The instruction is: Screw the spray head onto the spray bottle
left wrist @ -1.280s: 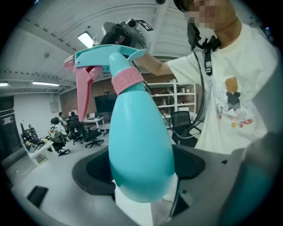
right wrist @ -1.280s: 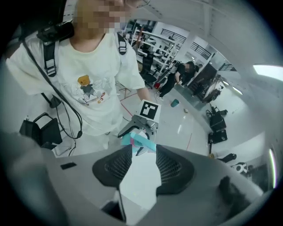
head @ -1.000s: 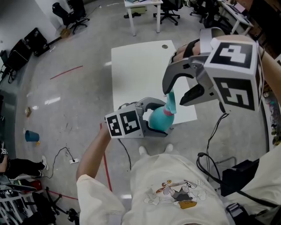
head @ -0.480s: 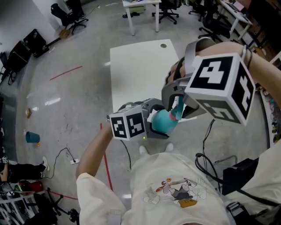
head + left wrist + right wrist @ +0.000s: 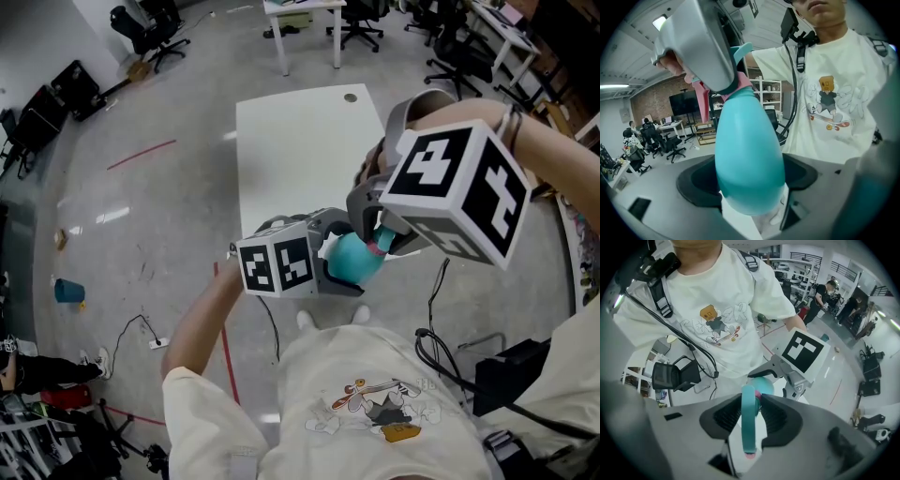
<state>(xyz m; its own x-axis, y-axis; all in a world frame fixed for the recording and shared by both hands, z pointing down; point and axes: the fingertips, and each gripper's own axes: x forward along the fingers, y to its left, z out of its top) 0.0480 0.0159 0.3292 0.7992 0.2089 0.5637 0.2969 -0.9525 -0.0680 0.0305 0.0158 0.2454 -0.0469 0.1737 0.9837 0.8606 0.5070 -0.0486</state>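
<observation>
A teal spray bottle point(image 5: 349, 262) is clamped by its round body point(image 5: 747, 154) in my left gripper point(image 5: 337, 255), which is shut on it and holds it above the near edge of the white table point(image 5: 291, 150). From above, my right gripper point(image 5: 380, 234) points down and is shut on the teal spray head point(image 5: 749, 423). Its jaws have just been closing with the head between them. The head point(image 5: 740, 51) sits on the bottle's neck, where a pink collar point(image 5: 740, 86) shows. In the head view the right gripper's marker cube point(image 5: 455, 192) hides most of the head.
The person's torso in a white T-shirt point(image 5: 366, 403) is close below the bottle, with black cables point(image 5: 441, 347) at the right. Office chairs point(image 5: 141, 33) and desks point(image 5: 300, 14) stand at the back. A blue cup point(image 5: 67, 291) and a cord lie on the floor at the left.
My right gripper has come down and to the left with the spray head, from above the bottle onto its neck. The left gripper and the bottle have barely moved.
</observation>
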